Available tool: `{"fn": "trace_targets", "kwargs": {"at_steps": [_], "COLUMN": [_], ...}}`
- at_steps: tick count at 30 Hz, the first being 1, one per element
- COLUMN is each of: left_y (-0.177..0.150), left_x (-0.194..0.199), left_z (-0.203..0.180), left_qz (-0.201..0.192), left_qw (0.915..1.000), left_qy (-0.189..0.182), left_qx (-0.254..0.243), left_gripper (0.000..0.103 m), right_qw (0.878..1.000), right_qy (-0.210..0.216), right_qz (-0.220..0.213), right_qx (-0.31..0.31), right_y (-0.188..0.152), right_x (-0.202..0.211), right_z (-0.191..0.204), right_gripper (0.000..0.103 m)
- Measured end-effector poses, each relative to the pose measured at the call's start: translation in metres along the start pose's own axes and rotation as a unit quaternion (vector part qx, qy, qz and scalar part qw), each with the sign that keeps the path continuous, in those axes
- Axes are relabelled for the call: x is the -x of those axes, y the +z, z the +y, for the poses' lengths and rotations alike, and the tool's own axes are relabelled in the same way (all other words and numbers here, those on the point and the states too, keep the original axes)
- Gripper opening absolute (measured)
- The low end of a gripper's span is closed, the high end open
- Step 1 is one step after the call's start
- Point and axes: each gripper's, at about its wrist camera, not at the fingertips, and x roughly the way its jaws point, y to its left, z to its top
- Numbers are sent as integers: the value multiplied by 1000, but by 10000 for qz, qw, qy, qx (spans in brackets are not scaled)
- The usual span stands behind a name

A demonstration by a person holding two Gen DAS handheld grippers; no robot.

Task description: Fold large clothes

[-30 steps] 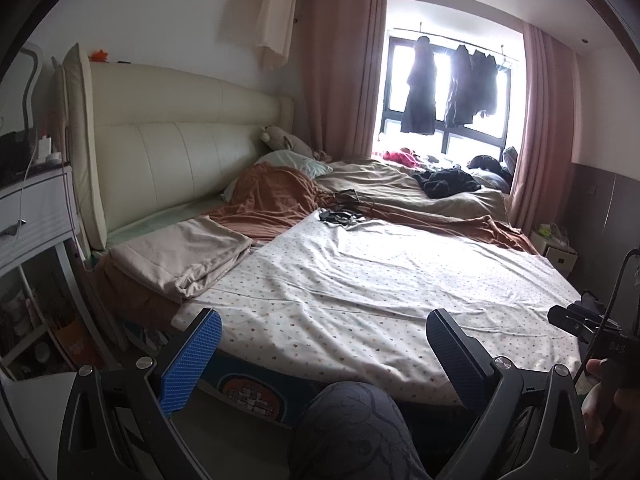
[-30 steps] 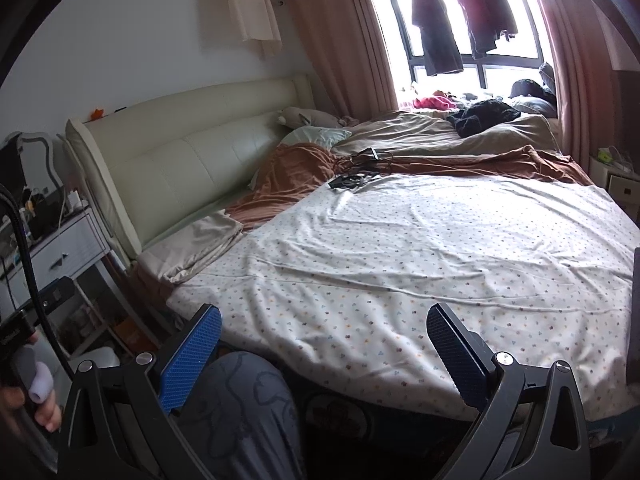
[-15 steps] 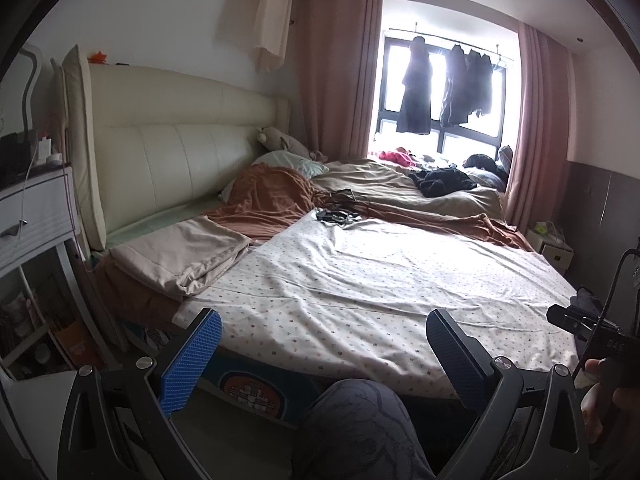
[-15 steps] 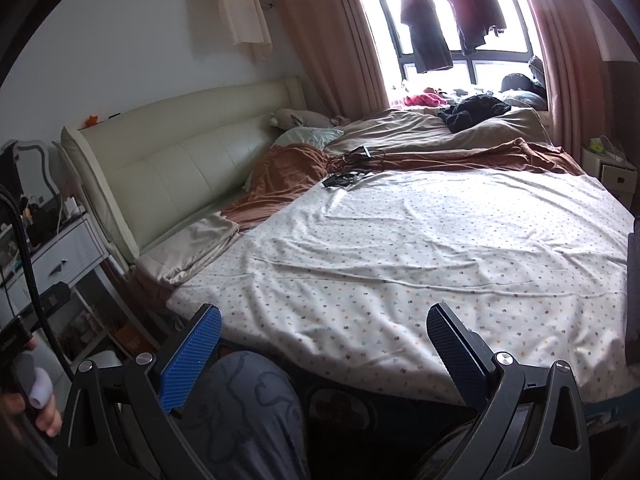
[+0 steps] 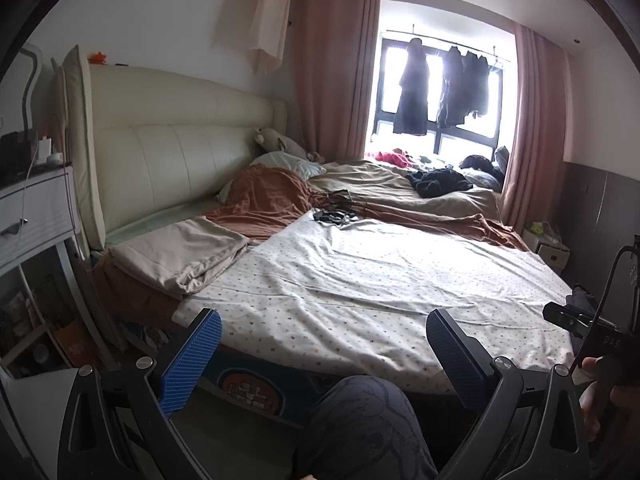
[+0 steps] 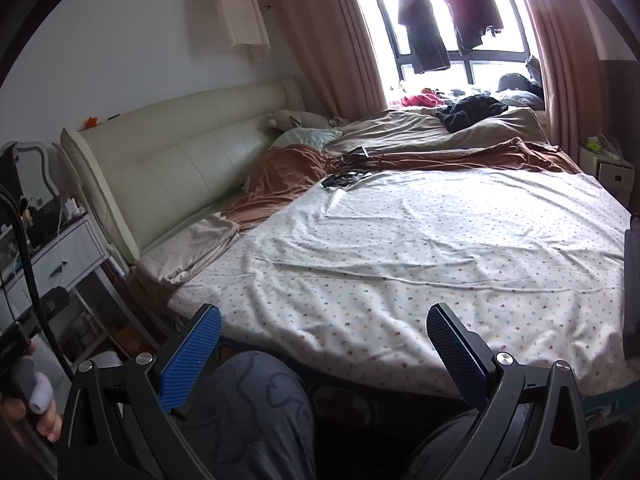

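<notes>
White dotted sheet lies spread flat over the bed, and it is the big cloth to fold. In the left view, the left tongs are wide apart, empty, just short of the sheet's near edge. The black cables lie on the sheet's far edge and could get dragged along.

In the right view, the right tongs are apart too. A knee is near the sheet's hanging edge and might block it.

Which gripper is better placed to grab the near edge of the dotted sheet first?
Right gripper, marginally: the dotted sheet fills its view with the near edge closer. Both grippers are open and empty.
</notes>
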Motion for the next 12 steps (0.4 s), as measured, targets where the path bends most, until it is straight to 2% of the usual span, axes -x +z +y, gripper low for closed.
{"fn": "trace_targets", "kwargs": {"at_steps": [9, 12], "left_y": [-1, -2], "left_x": [7, 10], "left_z": [3, 3], "left_qz": [-65, -58], "left_qw": [10000, 9998], "left_qy": [-49, -170], "left_qx": [16, -8], "left_gripper": [102, 102], "right_qw": [10000, 10000], "right_qy": [-18, -32], "right_qz": [-7, 20], "right_qx": [39, 44], "right_y": [-4, -5], "right_x": [5, 5], "right_z": [6, 9], "right_gripper": [103, 103]}}
